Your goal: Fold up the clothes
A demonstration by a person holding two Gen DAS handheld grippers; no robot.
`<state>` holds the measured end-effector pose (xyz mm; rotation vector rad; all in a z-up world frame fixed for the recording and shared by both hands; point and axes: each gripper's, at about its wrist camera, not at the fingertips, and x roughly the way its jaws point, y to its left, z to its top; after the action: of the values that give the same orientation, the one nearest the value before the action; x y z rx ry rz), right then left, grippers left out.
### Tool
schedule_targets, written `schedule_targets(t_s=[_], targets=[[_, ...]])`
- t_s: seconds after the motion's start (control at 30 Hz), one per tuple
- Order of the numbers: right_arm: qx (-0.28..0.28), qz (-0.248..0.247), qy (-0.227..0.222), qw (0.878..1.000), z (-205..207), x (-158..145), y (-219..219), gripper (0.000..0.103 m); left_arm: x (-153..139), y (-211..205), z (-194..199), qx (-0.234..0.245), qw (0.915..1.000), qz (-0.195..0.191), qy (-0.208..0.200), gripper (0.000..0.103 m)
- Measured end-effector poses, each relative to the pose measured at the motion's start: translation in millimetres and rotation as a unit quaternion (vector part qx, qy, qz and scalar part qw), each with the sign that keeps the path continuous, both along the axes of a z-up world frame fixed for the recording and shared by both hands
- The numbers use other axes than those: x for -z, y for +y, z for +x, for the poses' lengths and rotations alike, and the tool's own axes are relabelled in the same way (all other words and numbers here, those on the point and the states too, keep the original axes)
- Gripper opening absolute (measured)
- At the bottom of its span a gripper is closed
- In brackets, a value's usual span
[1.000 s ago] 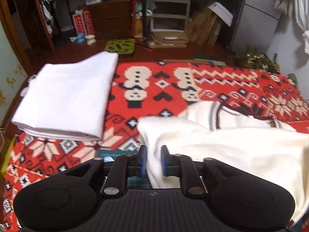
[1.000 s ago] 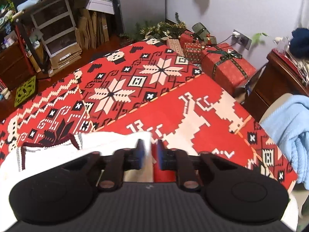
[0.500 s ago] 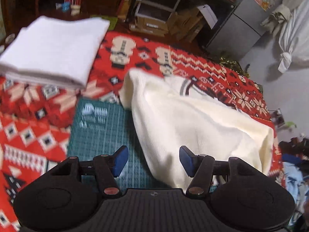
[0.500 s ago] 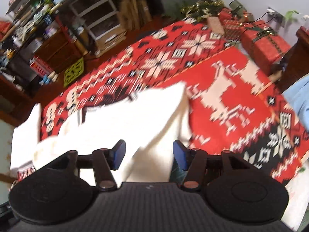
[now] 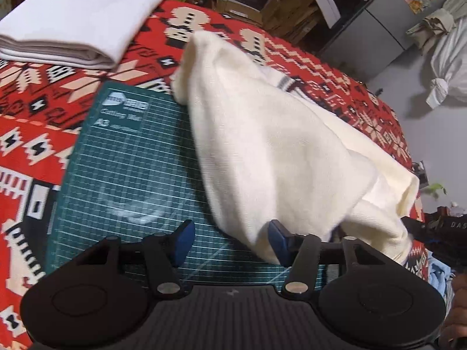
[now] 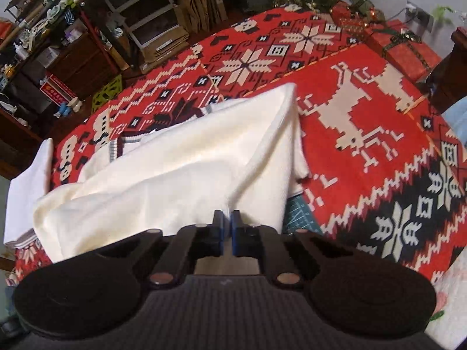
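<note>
On the red patterned cloth (image 6: 364, 93) that covers the surface, we see a cream sweater (image 5: 271, 148) lying in a loose heap, its near part draped over the right side of a green cutting mat (image 5: 125, 169). From our left wrist view, our left claw (image 5: 230, 240) is spread wide above the mat's near edge; its right fingertip (image 5: 277, 240) sits just at the sweater's drooping near corner, while the left one hangs over bare mat, holding nothing. The mat's left half is uncovered and gives free room on that side. At the far left lies a folded white cloth (image 5: 78, 14), well apart from the sweater, with patterned cloth showing between them.

From our right wrist view, our right claw (image 6: 227, 230) is pressed together on the sweater's (image 6: 175, 175) near edge, pinching the fabric so that a ridge runs from the fingertips up to a raised corner at the far right. The striped collar (image 6: 116, 145) lies toward the far left of the garment. To the right of the sweater's edge a sliver of the mat (image 6: 297, 213) peeks out, and beyond it the red cloth lies open as far as the surface's right edge.
</note>
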<state>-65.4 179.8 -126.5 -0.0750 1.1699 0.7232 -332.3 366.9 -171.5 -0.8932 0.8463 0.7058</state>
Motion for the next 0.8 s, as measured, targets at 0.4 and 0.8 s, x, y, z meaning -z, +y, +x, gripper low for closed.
schedule_targets(t_s=[0.4,0.8], targets=[[0.055,0.014,-0.034,0.998,41.5,-30.0,-45.4,0.004,-38.9,14.3,-26.5,-0.003,0.9977,0.067,0.000,0.003],[0.097,0.011,-0.014,0.995,67.0,-3.0,-76.0,0.006,-47.2,37.7,-85.0,-0.063,0.9963,0.040,-0.043,0.001]])
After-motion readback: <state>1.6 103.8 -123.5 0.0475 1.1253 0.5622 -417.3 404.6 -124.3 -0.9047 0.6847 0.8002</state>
